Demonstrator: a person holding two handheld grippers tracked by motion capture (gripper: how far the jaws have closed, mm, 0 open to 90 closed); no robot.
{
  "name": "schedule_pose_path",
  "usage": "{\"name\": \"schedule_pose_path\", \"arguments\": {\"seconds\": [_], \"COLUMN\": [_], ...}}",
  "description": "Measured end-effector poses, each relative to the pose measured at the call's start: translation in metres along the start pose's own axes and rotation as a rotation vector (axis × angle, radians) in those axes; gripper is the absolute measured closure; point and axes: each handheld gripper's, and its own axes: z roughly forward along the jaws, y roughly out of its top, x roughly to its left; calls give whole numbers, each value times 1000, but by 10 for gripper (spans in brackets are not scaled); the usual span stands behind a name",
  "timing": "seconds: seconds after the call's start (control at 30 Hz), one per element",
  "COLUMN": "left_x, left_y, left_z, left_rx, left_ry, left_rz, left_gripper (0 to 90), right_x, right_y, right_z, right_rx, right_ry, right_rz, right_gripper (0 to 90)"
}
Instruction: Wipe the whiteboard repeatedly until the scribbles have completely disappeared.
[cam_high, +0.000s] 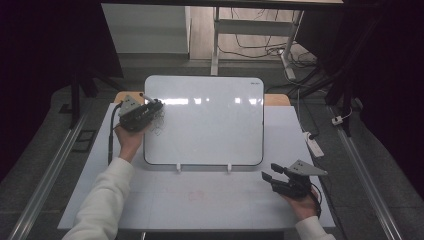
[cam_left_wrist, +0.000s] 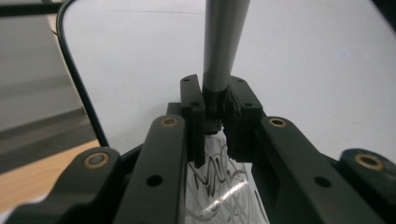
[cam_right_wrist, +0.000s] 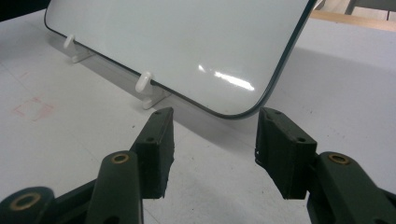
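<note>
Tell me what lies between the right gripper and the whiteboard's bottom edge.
Bare white table; right gripper points at whiteboard, per right gripper view.

- The marker (cam_left_wrist: 223, 46) is cut off by the top edge in the left gripper view.
- The scribbles (cam_left_wrist: 219, 186) on the whiteboard (cam_left_wrist: 303, 70) are partly hidden by the jaws.

Marker (cam_left_wrist: 223, 42) between fingers (cam_left_wrist: 194, 109) over whiteboard (cam_left_wrist: 303, 60)

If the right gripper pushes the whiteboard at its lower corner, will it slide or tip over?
The whiteboard leans on two small white clips, so it would probably slide with them on the smooth table. Pushed higher up, it might tip backward. It looks thin and stiff, likely light. The right gripper is open, apart from it.
</note>
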Motion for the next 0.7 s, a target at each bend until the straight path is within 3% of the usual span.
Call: {"name": "schedule_pose_path", "arguments": {"seconds": [0.13, 0.23, 0.33, 0.4, 0.47, 0.53, 0.63, 0.7], "left_x": [-20, -18, 4, 17, 25, 21, -7, -19], "left_y": [-10, -10, -3, 2, 3, -2, -12, -13], "left_z": [1, 0, -5, -9, -13, -13, -4, -1], "left_rx": [27, 23, -7, -17, -30, -28, 5, 22], "left_ry": [-49, -35, 10, 49, 60, 34, -35, -50], "left_rz": [68, 83, 16, -5, -27, -40, 39, 101], "left_gripper": [781, 781, 782, 782, 782, 782, 781, 781], "right_x": [0, 0, 1, 1, 1, 1, 2, 2], "right_y": [1, -1, -1, 0, 1, 1, -1, -1], "right_z": [0, 3, 3, 2, 1, 1, 3, 4], "right_rx": [-6, 7, 11, 4, -2, 0, 8, 12], "right_ry": [4, 5, 4, 2, 1, 4, 10, 12], "right_rz": [0, 0, -2, -5, -1, 0, -5, -7], "right_gripper": [469, 469, 468, 468, 468, 468, 467, 467]}}
